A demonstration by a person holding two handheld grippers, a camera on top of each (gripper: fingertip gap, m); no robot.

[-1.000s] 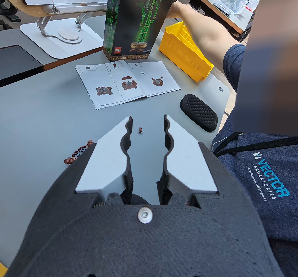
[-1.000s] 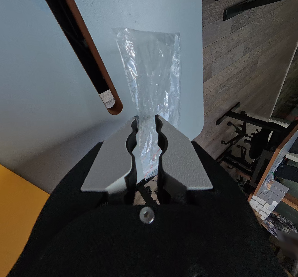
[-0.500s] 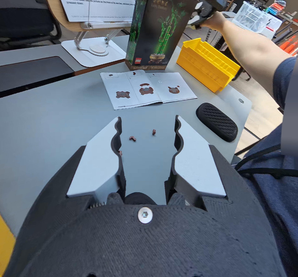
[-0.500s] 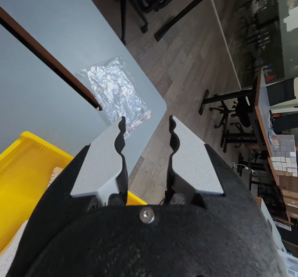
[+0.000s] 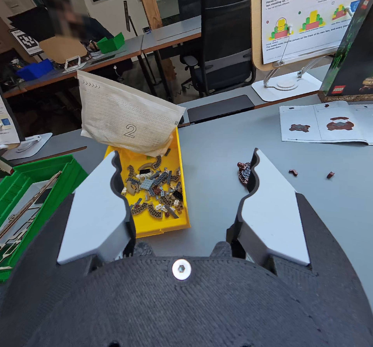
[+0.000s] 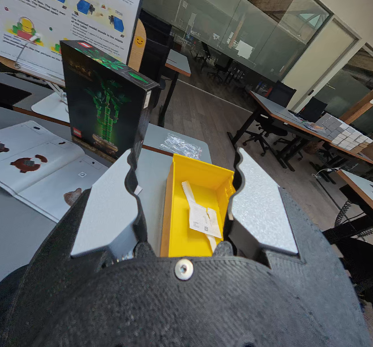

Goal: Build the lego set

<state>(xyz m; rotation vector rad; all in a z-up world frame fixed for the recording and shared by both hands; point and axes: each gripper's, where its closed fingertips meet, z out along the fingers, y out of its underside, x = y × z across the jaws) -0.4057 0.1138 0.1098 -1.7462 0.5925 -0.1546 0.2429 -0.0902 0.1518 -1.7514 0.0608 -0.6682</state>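
My left gripper [image 5: 184, 152] is open wide and empty above the grey table. Beneath it a yellow bin [image 5: 155, 225] holds several loose grey, brown and tan lego pieces [image 5: 156, 188]. A white paper bag [image 5: 125, 119] leans in the bin's far end. A small brown partial build [image 5: 243, 172] lies by the right finger. Two tiny brown pieces [image 5: 293, 172] lie to its right. My right gripper [image 6: 184, 151] is open and empty over a second yellow bin [image 6: 182, 226] with torn white paper [image 6: 203, 216] in it. The open instruction booklet [image 6: 40, 167] lies to the left.
The dark lego box [image 6: 107, 103] stands behind the booklet. A clear plastic bag [image 6: 180, 145] lies on the table's far corner. A green bin [image 5: 34, 192] sits at the left. An instruction board on a stand [image 5: 302, 20] rises at the back.
My left gripper swung left from the booklet to the bin of pieces and opened wider. My right gripper let go of the clear bag, pulled back over the second yellow bin and opened wide.
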